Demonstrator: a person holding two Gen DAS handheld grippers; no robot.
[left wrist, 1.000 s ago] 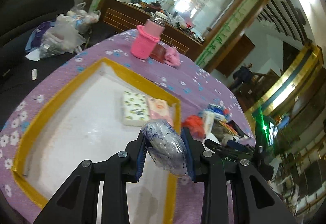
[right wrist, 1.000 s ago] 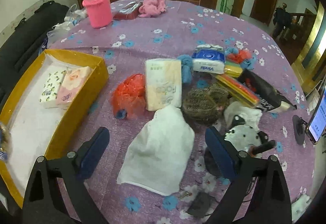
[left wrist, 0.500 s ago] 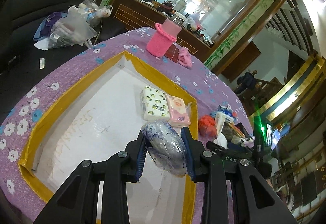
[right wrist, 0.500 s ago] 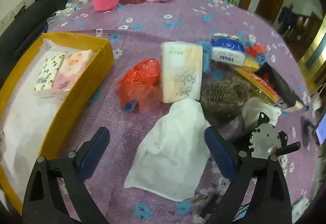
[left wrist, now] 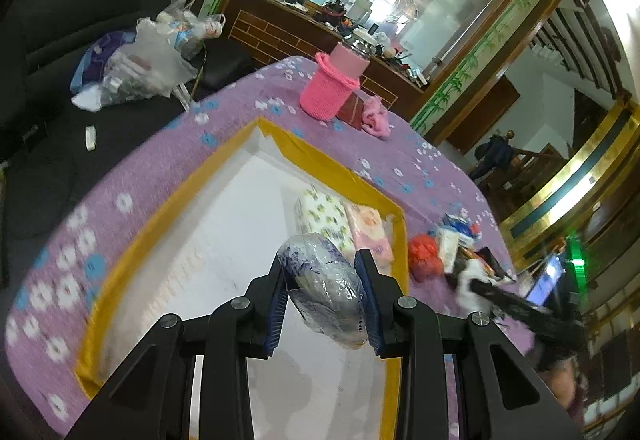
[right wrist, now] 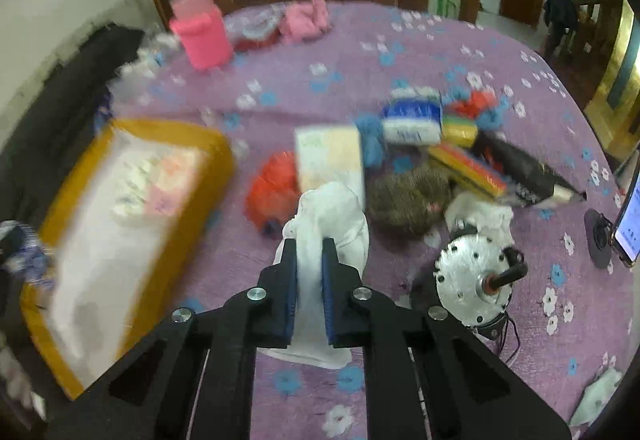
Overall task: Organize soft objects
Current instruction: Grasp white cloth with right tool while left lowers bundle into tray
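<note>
The white cloth (right wrist: 320, 224) hung limp and light, bunched at its middle between the right gripper's (right wrist: 309, 272) clamped fingers above the tabletop (right wrist: 400, 51). The left gripper (left wrist: 322, 284) pinched a crinkly plastic-wrapped bundle (left wrist: 324, 292), likely slippery, over the yellow-rimmed box (left wrist: 132, 244).

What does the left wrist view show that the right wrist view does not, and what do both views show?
Only the left wrist view: the left gripper shut on a plastic-wrapped bundle, held over the yellow box.

Only the right wrist view: the right gripper shut on a white cloth, a round metal motor and a brown scrubber.

Both: the box, two tissue packs in it, the pink holder and the purple tablecloth.
</note>
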